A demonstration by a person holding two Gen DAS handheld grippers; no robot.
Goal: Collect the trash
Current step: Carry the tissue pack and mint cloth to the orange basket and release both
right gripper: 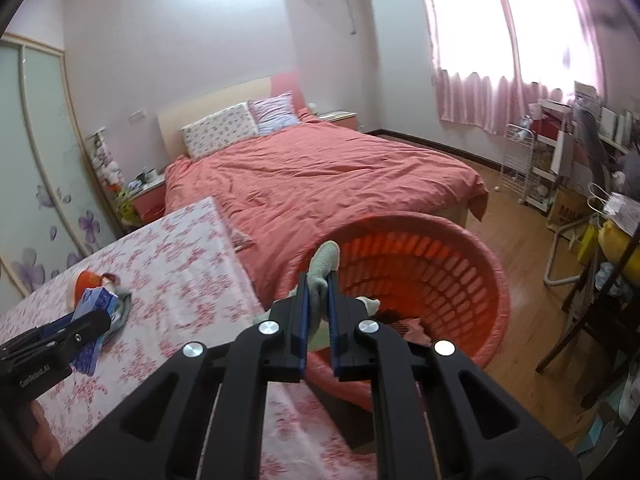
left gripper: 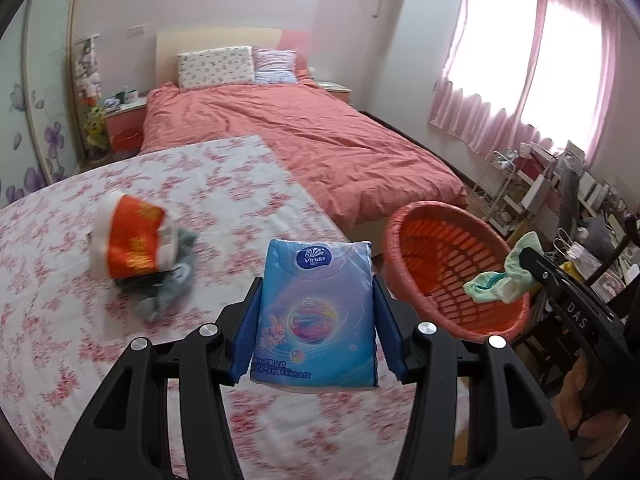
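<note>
My left gripper [left gripper: 316, 300] is shut on a blue Vinda tissue pack [left gripper: 316, 308] and holds it above the flowered table [left gripper: 240, 184]. The pack also shows in the right wrist view [right gripper: 93, 309]. My right gripper [right gripper: 318, 300] is shut on a pale green cloth [right gripper: 325, 268] and holds it over the rim of an orange slatted basket [right gripper: 420, 280]. In the left wrist view the cloth [left gripper: 500, 280] hangs over the basket [left gripper: 440, 256]. An orange and white wrapper [left gripper: 130, 240] lies on the table on a grey cloth [left gripper: 176, 280].
A bed with a coral cover [left gripper: 300, 132] stands behind the table. A white wire rack [right gripper: 520, 160], cluttered shelves and a dark chair [right gripper: 592, 320] are at the right. Wooden floor [right gripper: 520, 264] lies around the basket.
</note>
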